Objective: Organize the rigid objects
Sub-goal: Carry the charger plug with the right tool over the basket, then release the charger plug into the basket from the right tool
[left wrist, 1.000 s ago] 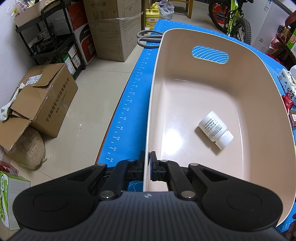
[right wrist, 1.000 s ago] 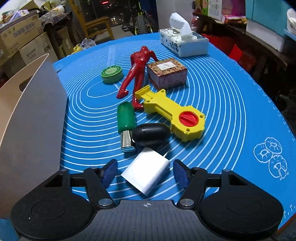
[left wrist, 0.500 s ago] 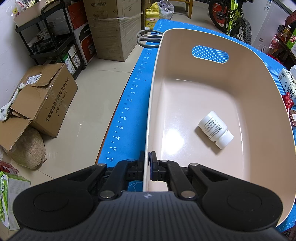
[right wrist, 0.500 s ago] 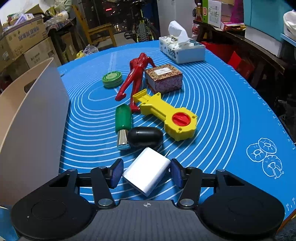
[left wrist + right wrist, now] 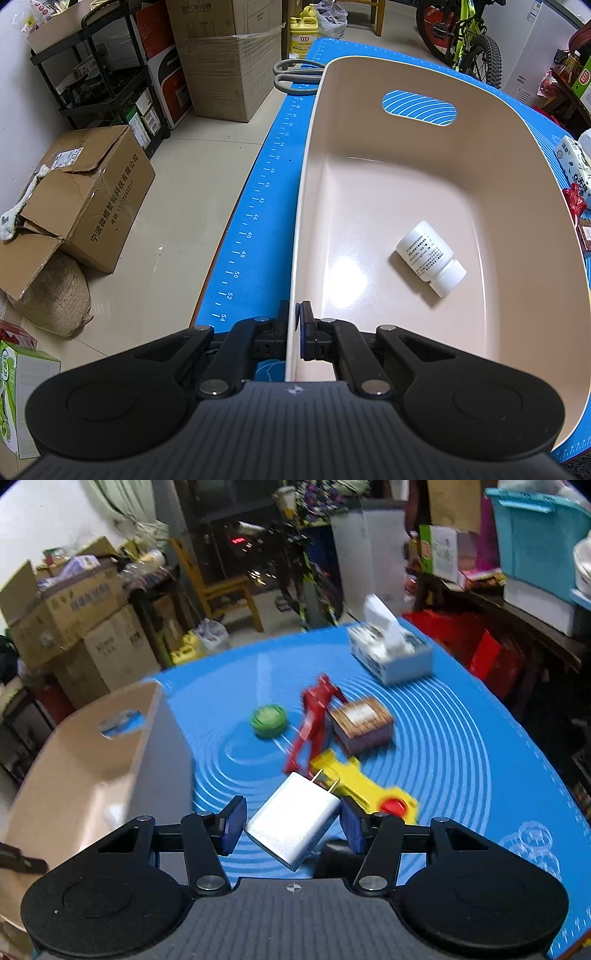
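White charger (image 5: 293, 825) in right gripper (image 5: 293, 825); left gripper (image 5: 294, 328) apparently clamps bin (image 5: 509, 122) rim.

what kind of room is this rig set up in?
Likely a home storage or utility room, not a lab. Stacked cardboard boxes stand beside a metal shelf rack, a bicycle is parked behind the table, and a detergent jug sits on the tiled floor.
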